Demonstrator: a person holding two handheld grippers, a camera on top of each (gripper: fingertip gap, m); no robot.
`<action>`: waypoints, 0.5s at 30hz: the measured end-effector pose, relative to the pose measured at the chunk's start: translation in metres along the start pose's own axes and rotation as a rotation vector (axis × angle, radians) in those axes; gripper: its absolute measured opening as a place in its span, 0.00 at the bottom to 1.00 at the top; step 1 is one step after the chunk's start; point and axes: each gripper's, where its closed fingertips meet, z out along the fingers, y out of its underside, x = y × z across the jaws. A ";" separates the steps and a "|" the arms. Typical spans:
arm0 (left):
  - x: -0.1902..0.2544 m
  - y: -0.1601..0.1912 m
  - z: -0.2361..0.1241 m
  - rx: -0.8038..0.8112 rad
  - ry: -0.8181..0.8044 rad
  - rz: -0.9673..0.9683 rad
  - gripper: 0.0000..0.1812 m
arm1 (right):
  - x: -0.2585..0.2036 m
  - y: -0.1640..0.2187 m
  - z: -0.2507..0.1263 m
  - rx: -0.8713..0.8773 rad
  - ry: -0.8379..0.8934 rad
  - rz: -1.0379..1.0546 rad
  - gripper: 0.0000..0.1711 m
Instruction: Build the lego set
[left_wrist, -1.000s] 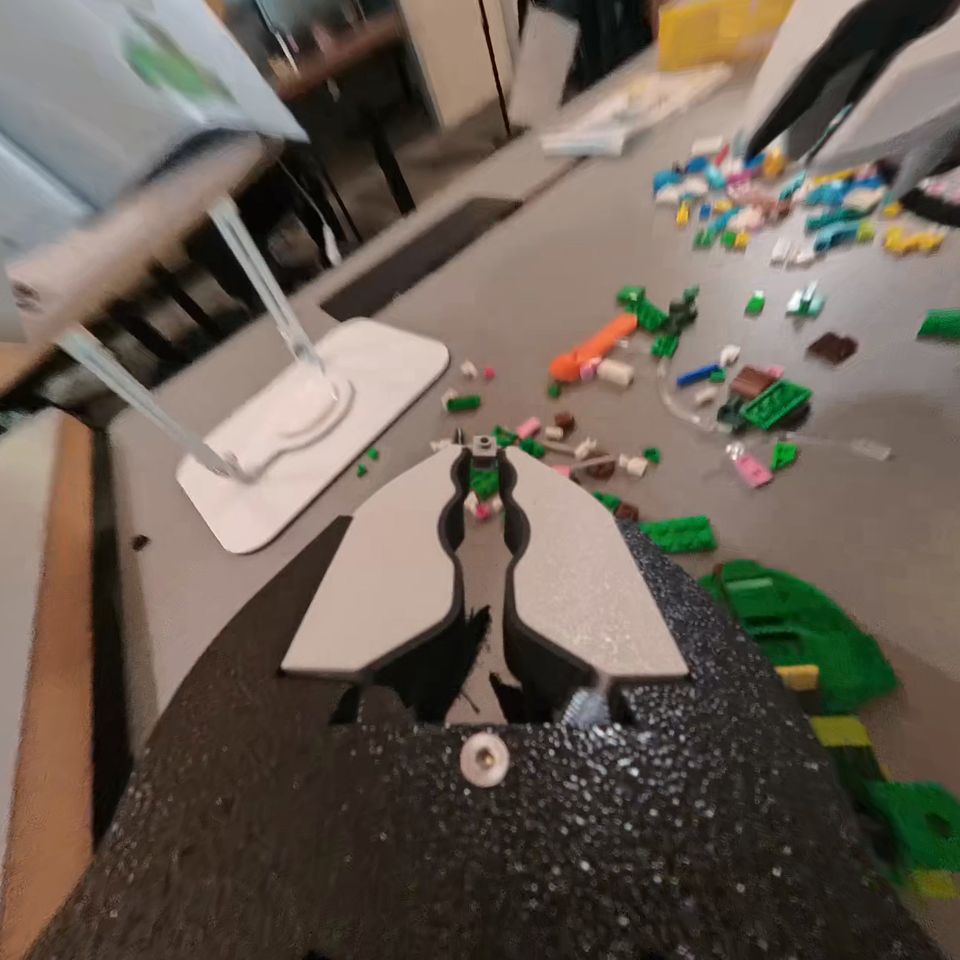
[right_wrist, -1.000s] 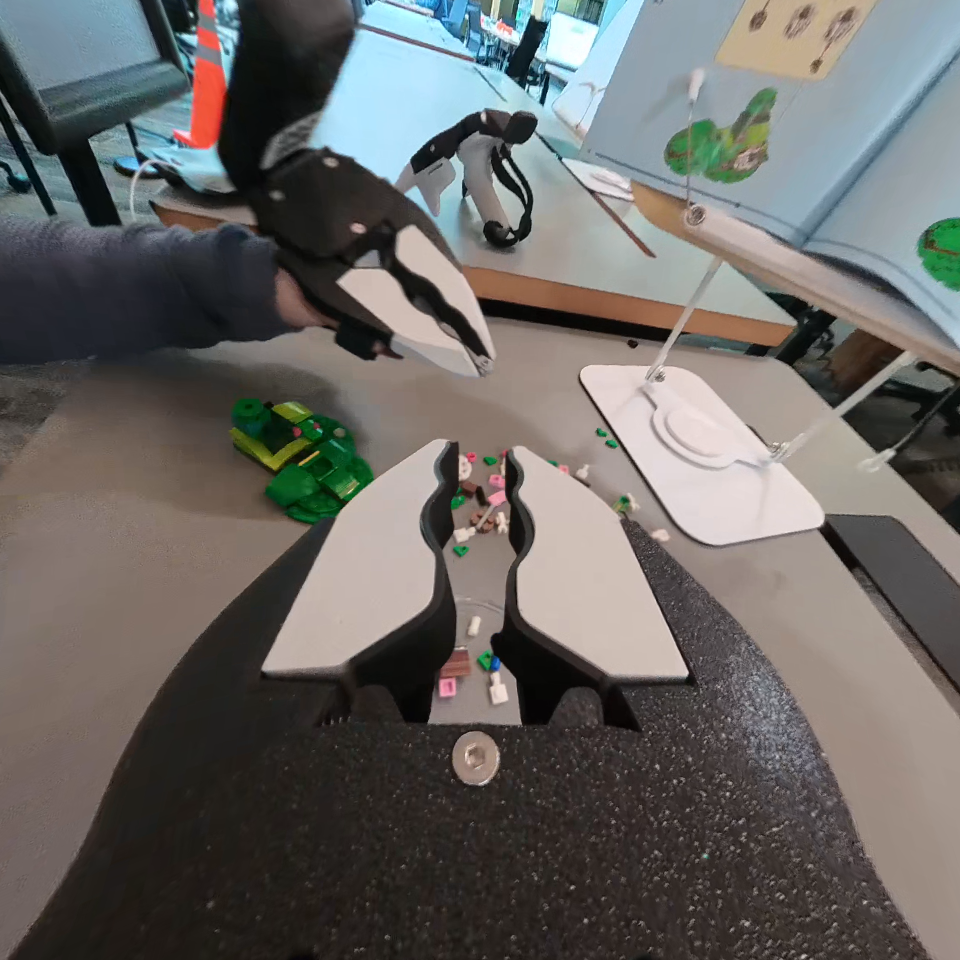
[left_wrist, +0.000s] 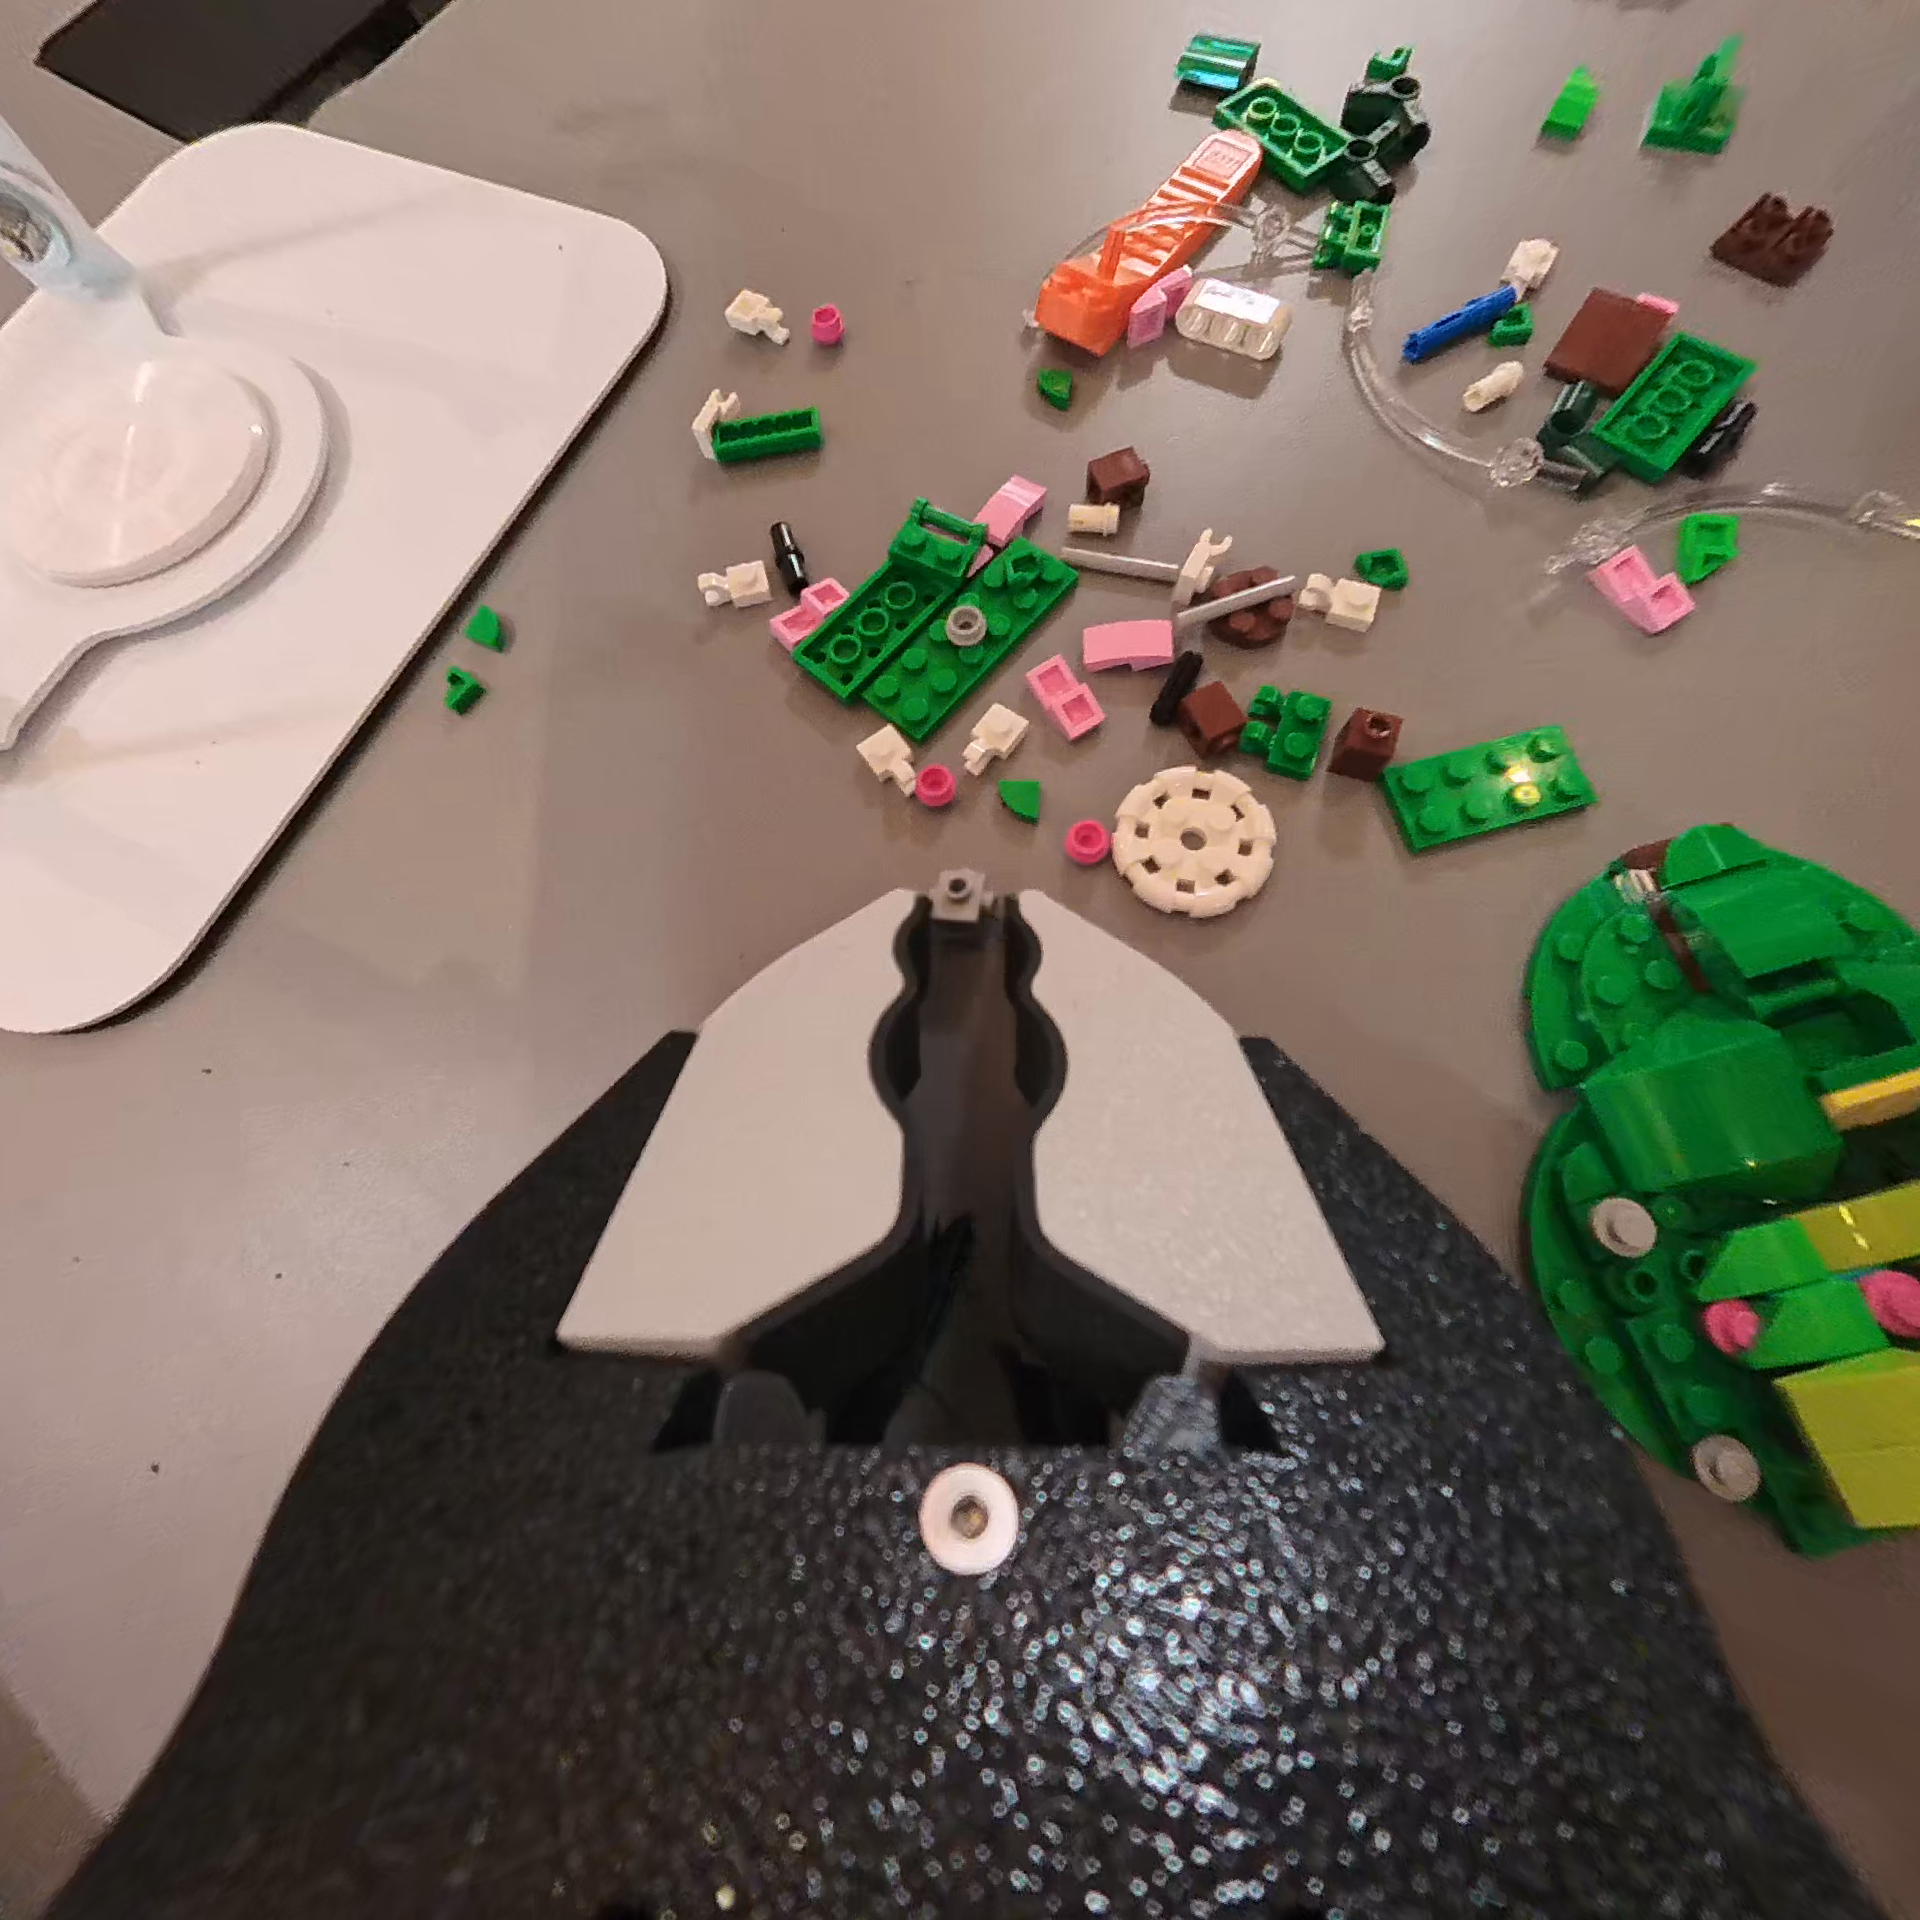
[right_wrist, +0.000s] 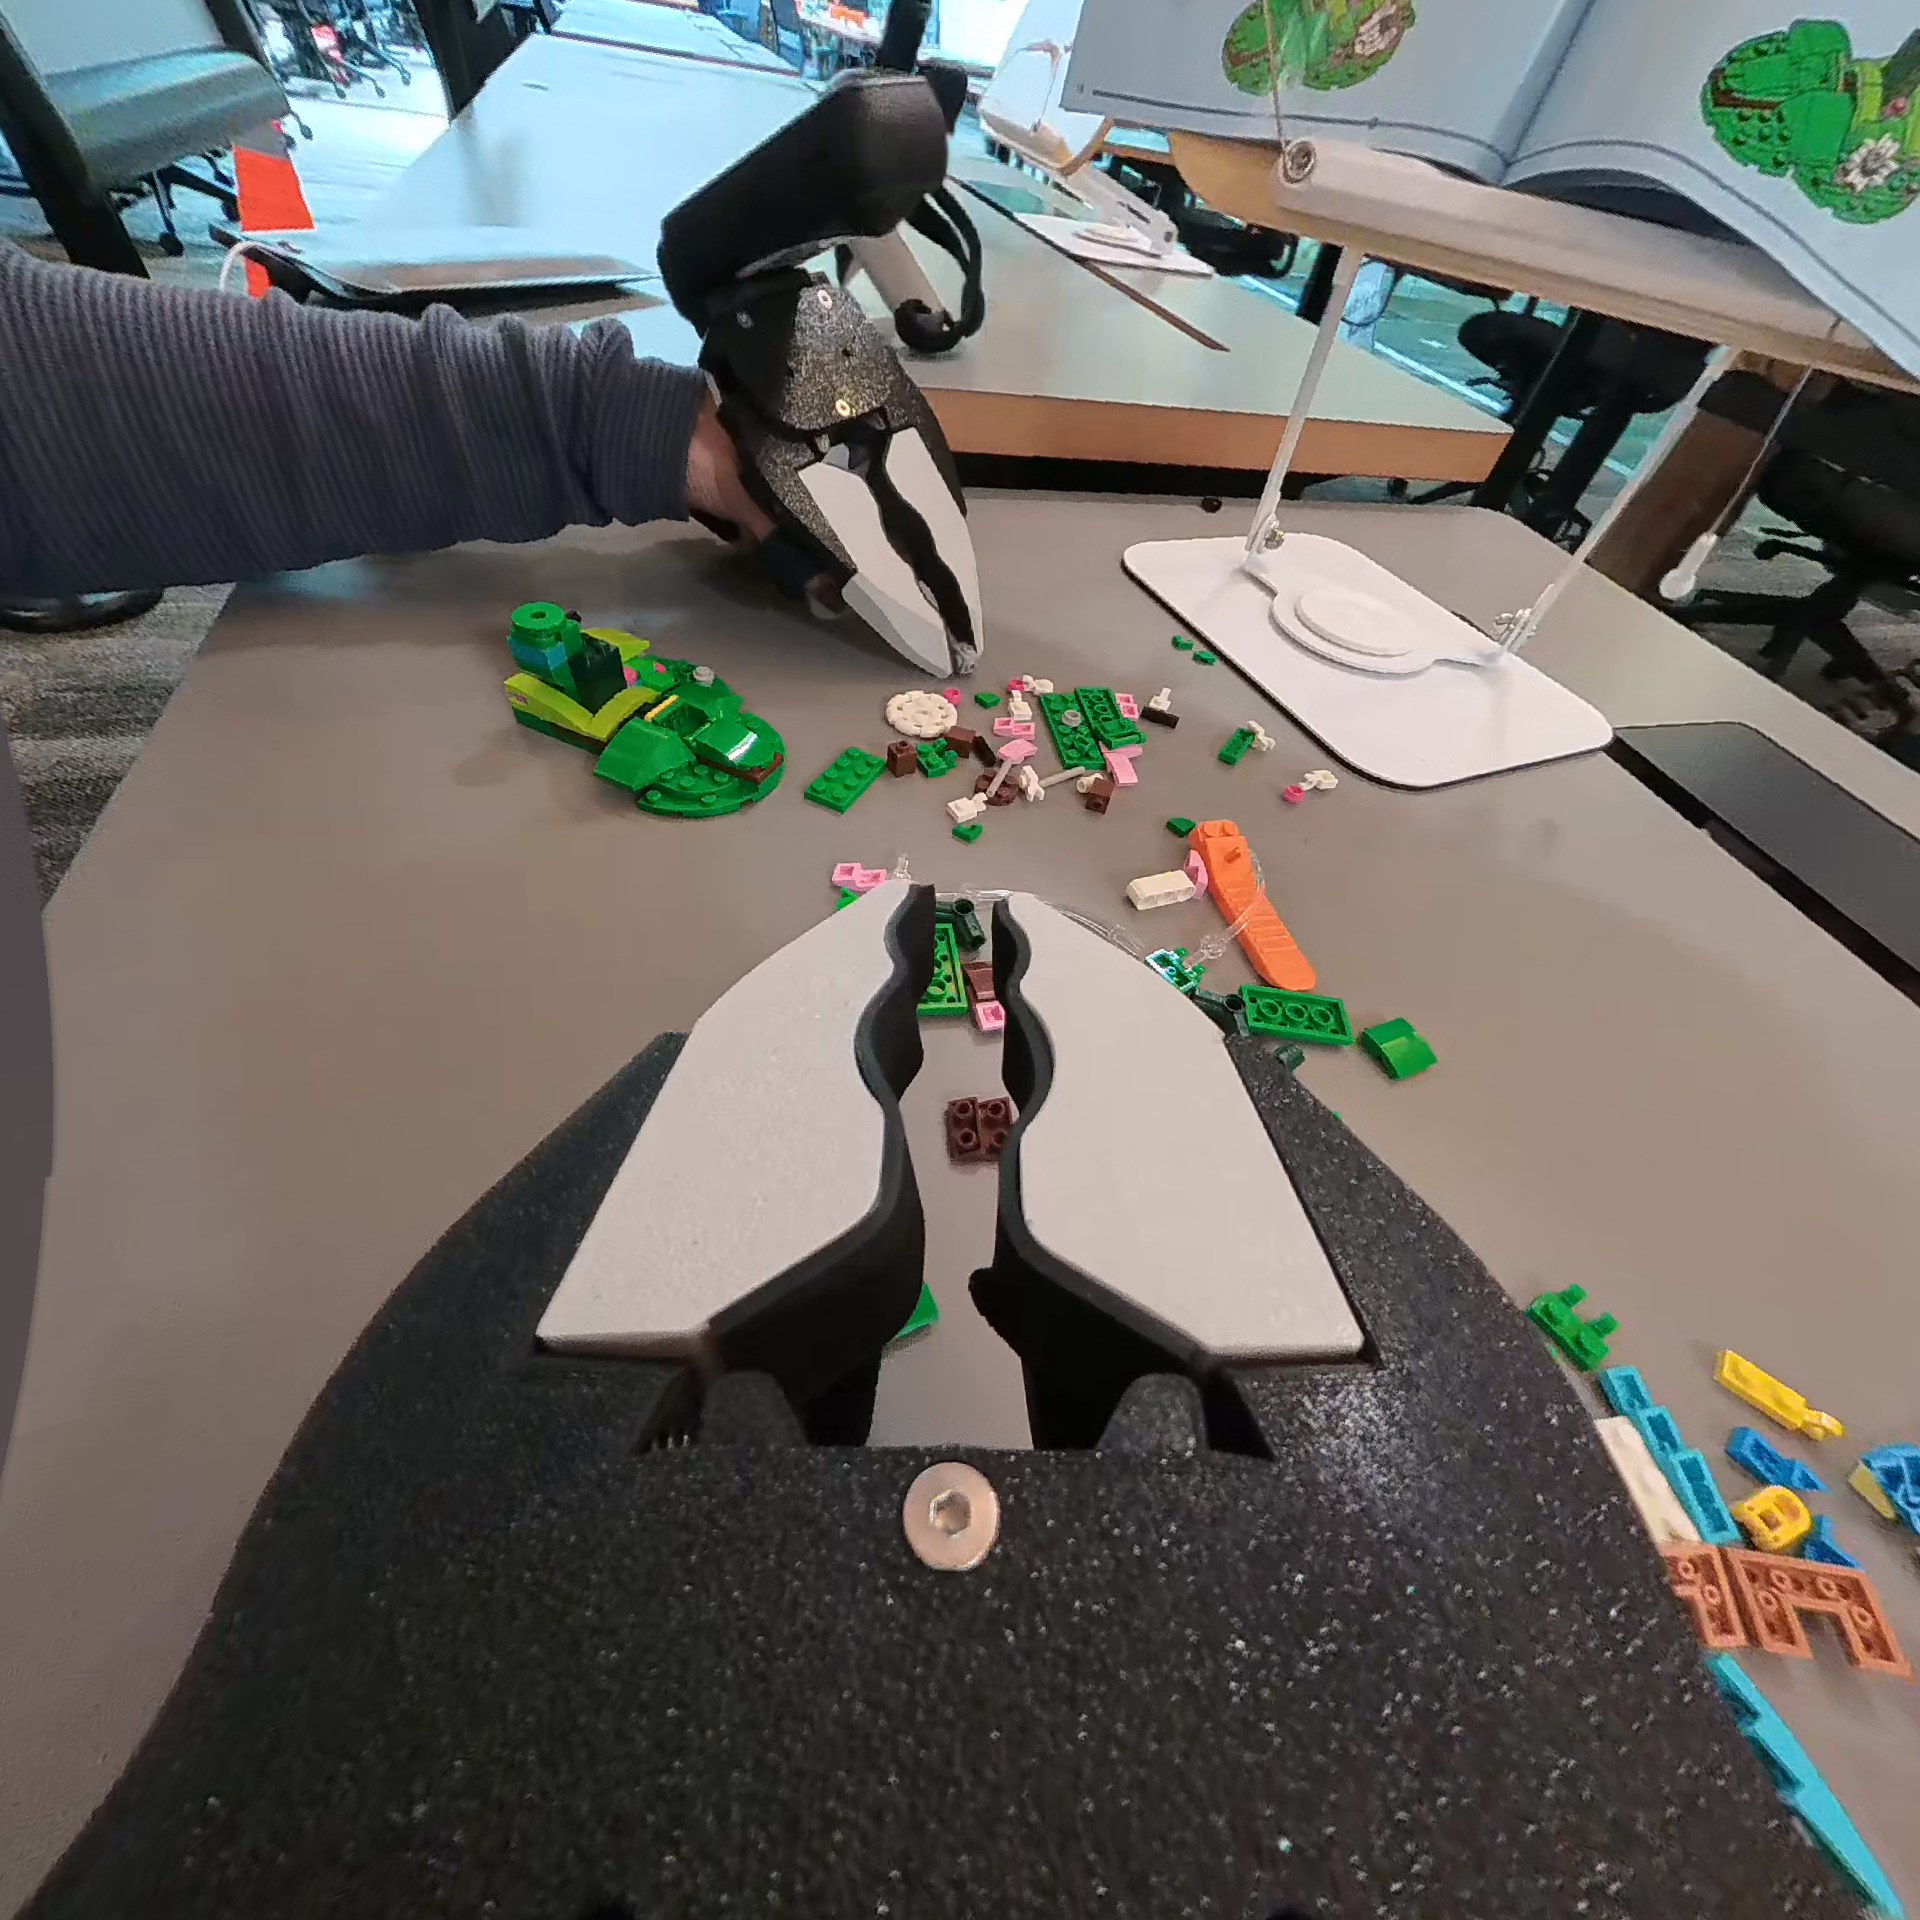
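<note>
Left gripper (left_wrist: 961, 902): tilted down near table, tips pinched on small grey piece (left_wrist: 960, 896).
Right gripper (right_wrist: 954, 906): raised, jaws slightly apart, empty.

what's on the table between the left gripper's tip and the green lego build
The white round wheel-like piece, seen in the right wrist view, lies between the left gripper, shut on a small grey stud piece, and the green build.

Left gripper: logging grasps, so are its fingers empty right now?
No, the left gripper has its fingers pinched on a small grey stud piece, just above the table.
</note>
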 end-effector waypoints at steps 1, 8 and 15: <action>0.000 0.000 0.000 0.001 0.002 -0.006 0.08 | 0.000 0.000 0.000 0.004 -0.001 0.006 0.05; 0.003 0.007 -0.009 -0.001 0.019 -0.058 0.16 | 0.005 0.005 -0.006 0.013 0.000 0.032 0.05; 0.004 0.013 -0.014 -0.006 0.039 -0.099 0.19 | 0.017 0.005 -0.016 0.047 0.015 0.089 0.05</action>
